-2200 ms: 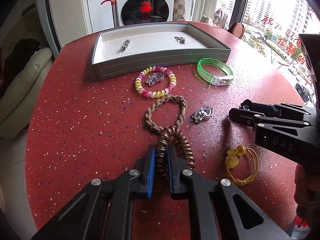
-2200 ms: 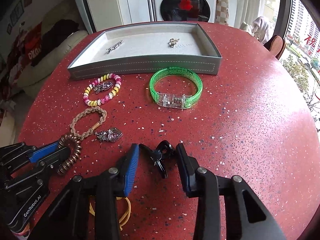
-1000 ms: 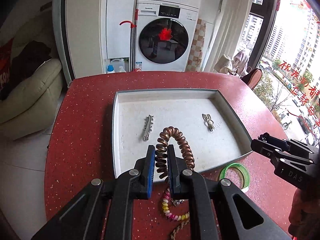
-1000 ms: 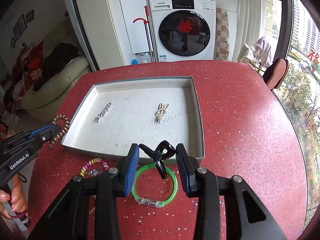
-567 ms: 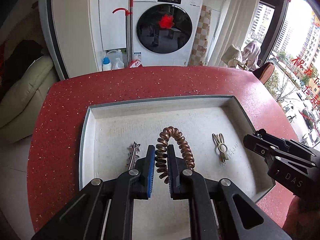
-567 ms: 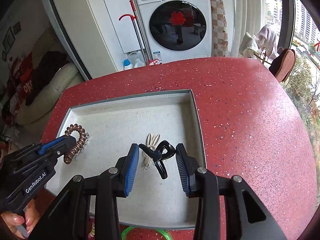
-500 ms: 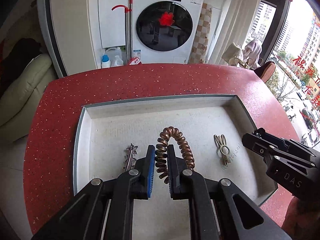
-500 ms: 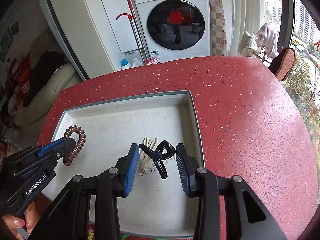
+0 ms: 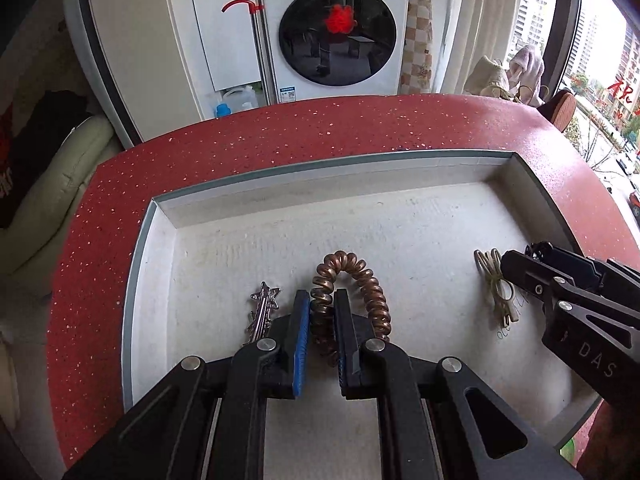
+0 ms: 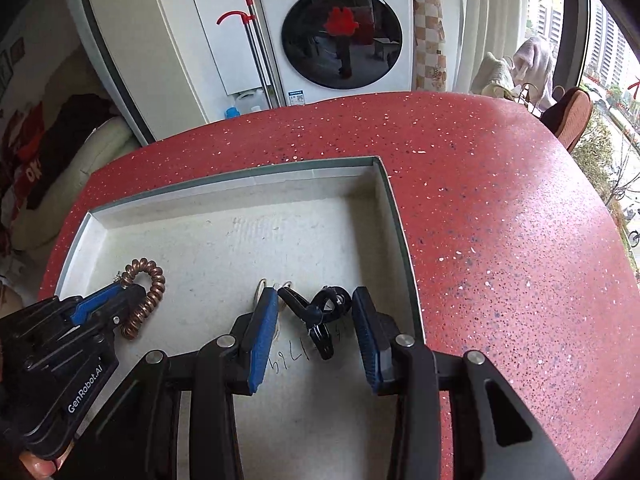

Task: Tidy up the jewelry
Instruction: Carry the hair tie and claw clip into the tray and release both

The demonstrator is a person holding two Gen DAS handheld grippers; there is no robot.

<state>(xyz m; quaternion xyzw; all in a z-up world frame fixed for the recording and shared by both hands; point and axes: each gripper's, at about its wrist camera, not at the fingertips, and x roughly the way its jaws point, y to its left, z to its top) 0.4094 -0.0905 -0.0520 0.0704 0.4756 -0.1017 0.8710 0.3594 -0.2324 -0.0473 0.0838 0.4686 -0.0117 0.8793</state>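
Copper coil hair tie (image 9: 352, 280) sat clamped in left gripper (image 9: 322, 332), black hair clip (image 10: 318, 312) pinched in right gripper (image 10: 316, 334); both hung over grey tray (image 9: 280, 196), presumably for drop-off beside clips there

White washing machine (image 9: 336, 32) against the wall, cream sofa (image 9: 48, 184) left, bright window (image 9: 600, 40) right
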